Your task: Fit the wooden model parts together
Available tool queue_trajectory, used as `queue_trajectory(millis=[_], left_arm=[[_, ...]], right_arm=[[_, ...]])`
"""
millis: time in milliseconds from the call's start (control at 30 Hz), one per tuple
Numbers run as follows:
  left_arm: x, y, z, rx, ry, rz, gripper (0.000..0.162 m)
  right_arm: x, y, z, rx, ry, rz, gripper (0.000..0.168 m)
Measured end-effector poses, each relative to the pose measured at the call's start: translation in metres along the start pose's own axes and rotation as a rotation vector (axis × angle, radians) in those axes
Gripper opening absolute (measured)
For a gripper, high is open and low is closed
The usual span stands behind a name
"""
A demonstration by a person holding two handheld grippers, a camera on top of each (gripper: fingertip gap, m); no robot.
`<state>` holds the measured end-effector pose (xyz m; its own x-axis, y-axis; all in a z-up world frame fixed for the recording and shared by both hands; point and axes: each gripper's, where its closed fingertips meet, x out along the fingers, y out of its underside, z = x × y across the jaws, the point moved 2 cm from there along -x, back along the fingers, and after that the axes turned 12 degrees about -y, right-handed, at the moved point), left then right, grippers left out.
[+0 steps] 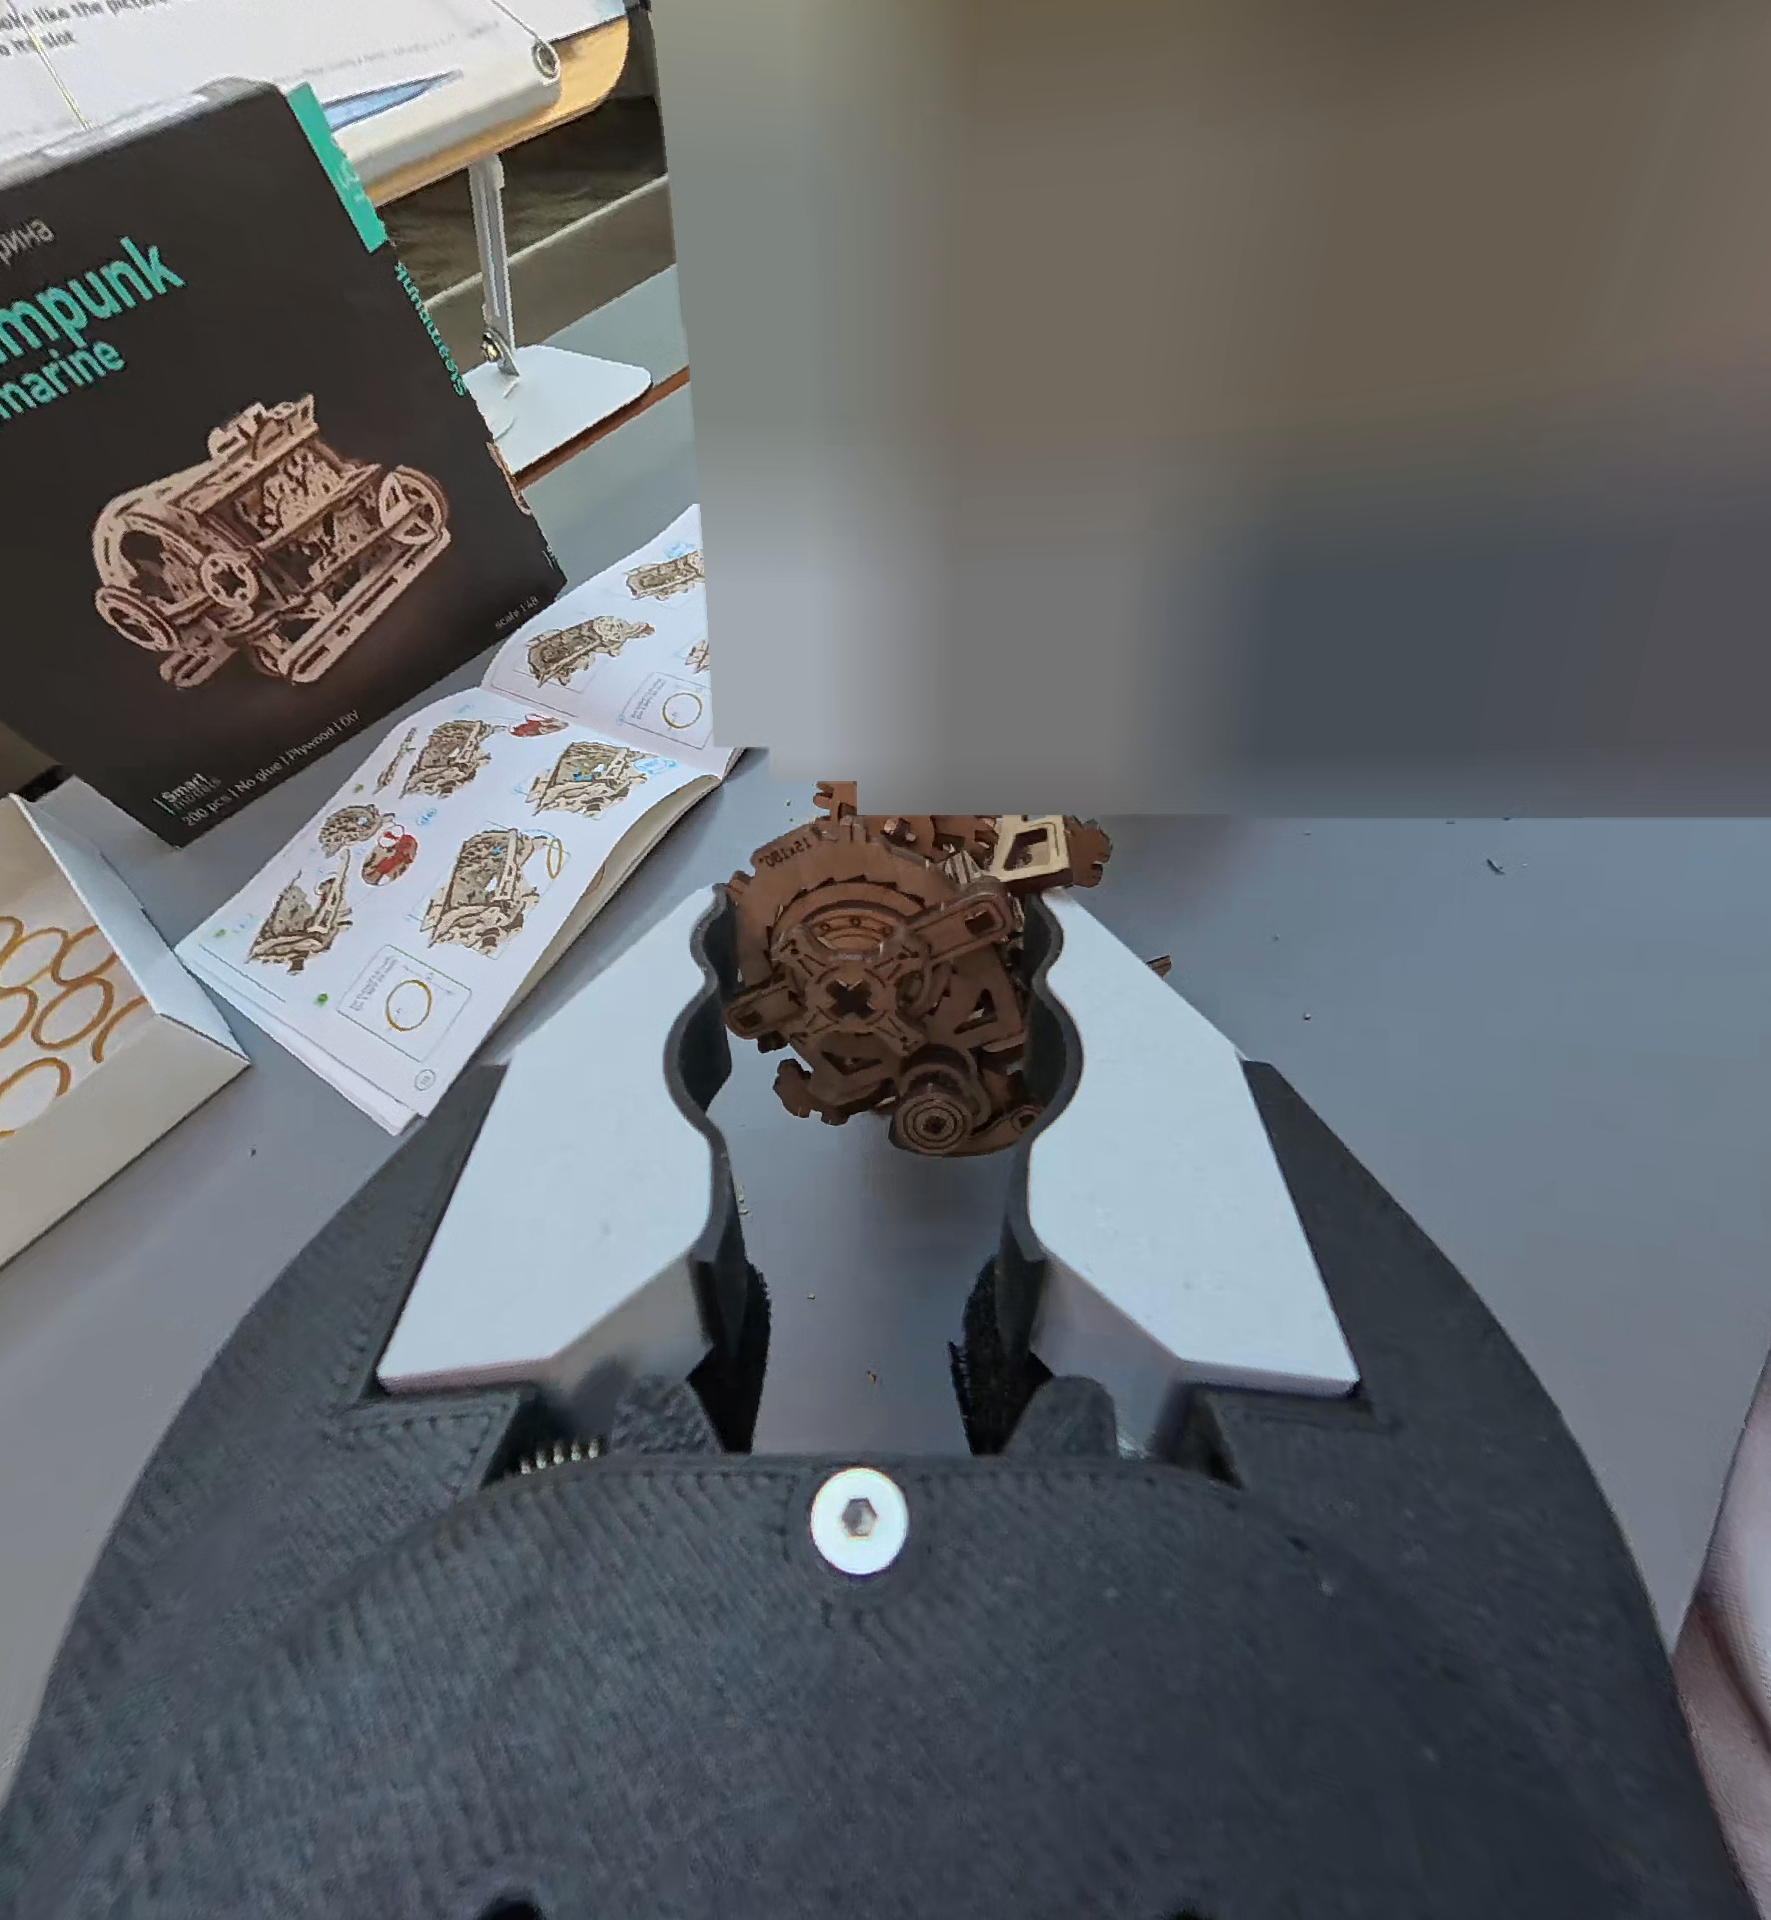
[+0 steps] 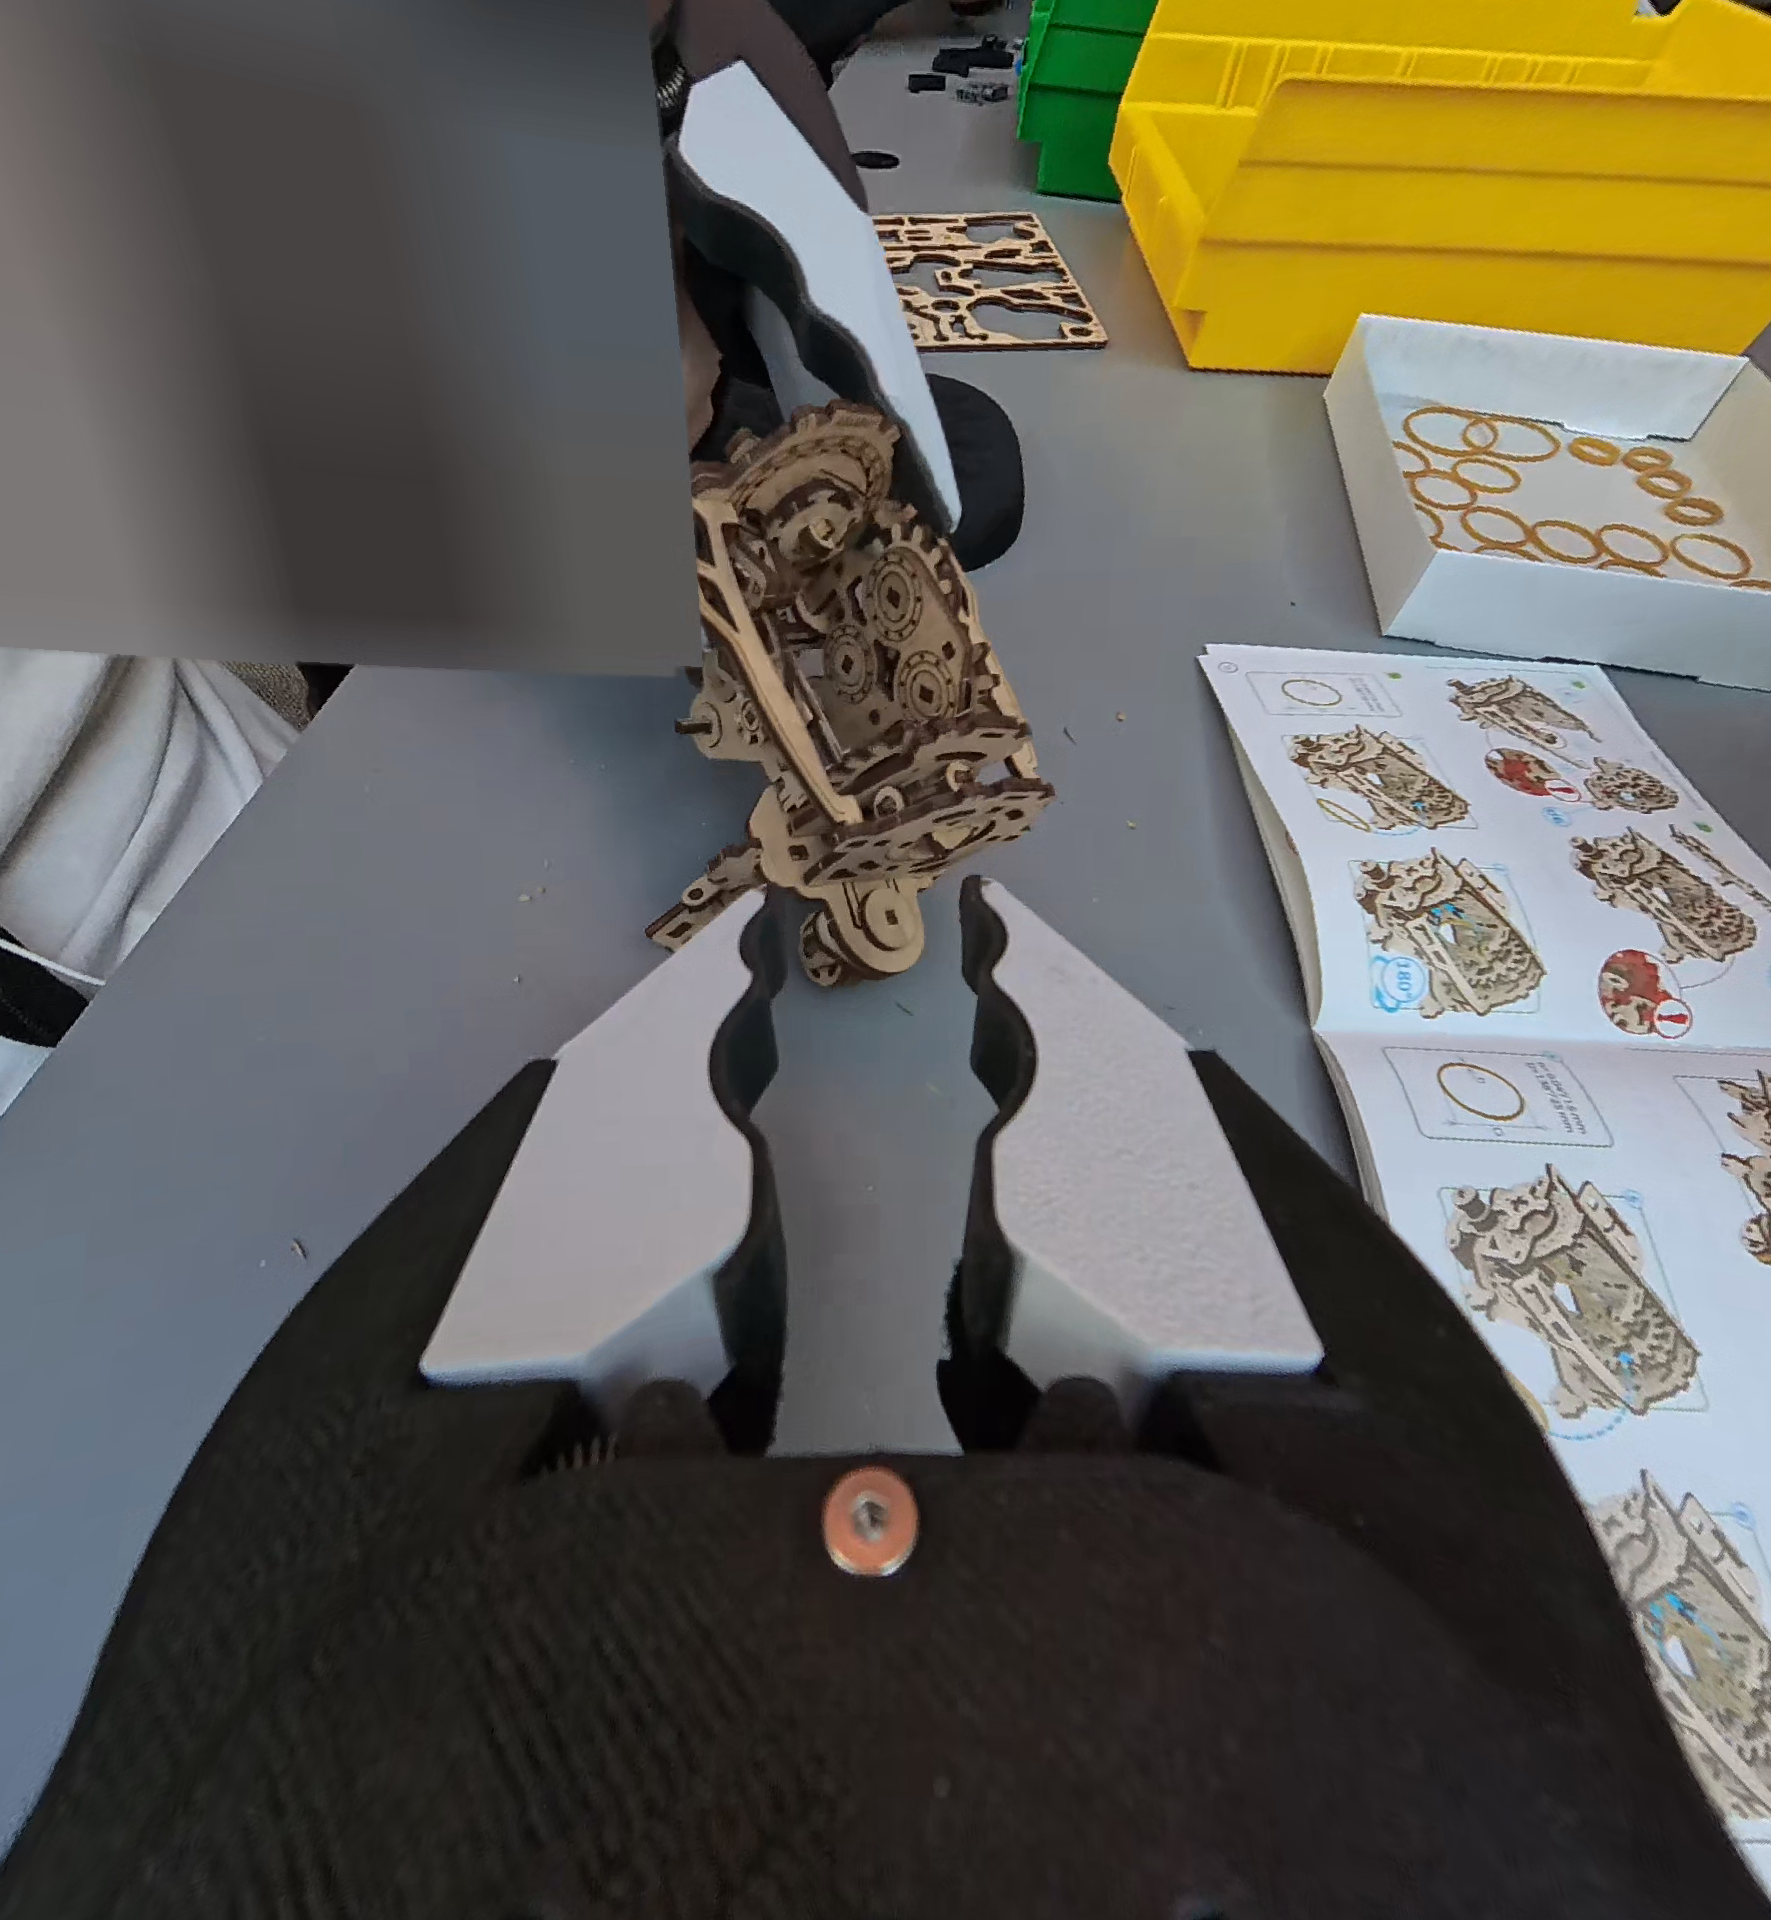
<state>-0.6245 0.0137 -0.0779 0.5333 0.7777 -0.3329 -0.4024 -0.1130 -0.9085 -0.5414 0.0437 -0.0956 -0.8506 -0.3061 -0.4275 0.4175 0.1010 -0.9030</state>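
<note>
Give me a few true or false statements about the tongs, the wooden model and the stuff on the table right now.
1. The left tongs grip the model. True.
2. The right tongs hold a wooden ring. False: they are open and empty, near the model's lower end.
3. The booklet lies open on the table. True.
4. The rings sit in a yellow bin. False: they lie in a white box; the yellow bins stand behind it.

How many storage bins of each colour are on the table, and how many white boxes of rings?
Yellow bins: 2, stacked together
Green bins: 1 visible, partly cut off by the frame
White box of rubber rings: 1
Total: 4
</note>
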Motion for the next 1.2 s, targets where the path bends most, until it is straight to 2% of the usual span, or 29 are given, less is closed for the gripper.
queue_trajectory(millis=[167,333,733,967,1100,1200], left_arm=[[-0.003,0.003,0.006,-0.237,0.14,-0.032,0.052],[-0.006,0.002,0.018,-0.399,0.208,-0.042,0.05],[0.004,0.003,0.026,-0.518,0.191,0.057,0.05],[0.009,0.005,0.032,-0.61,0.169,0.112,0.05],[0.016,0.002,0.032,-0.597,0.163,0.172,0.05],[0.022,0.0,0.033,-0.587,0.145,0.231,0.05]], right_arm=[[0.002,-0.011,0.003,-0.021,0.004,-0.06,0.026],[0.005,-0.008,0.002,0.016,0.006,-0.056,0.025],[0.018,-0.004,0.007,0.032,-0.016,-0.021,0.029],[0.013,-0.021,0.006,-0.042,0.086,-0.026,0.036],[0.011,-0.034,0.016,-0.072,0.09,-0.005,0.031],[0.016,-0.033,0.013,-0.022,0.105,0.035,0.029]])
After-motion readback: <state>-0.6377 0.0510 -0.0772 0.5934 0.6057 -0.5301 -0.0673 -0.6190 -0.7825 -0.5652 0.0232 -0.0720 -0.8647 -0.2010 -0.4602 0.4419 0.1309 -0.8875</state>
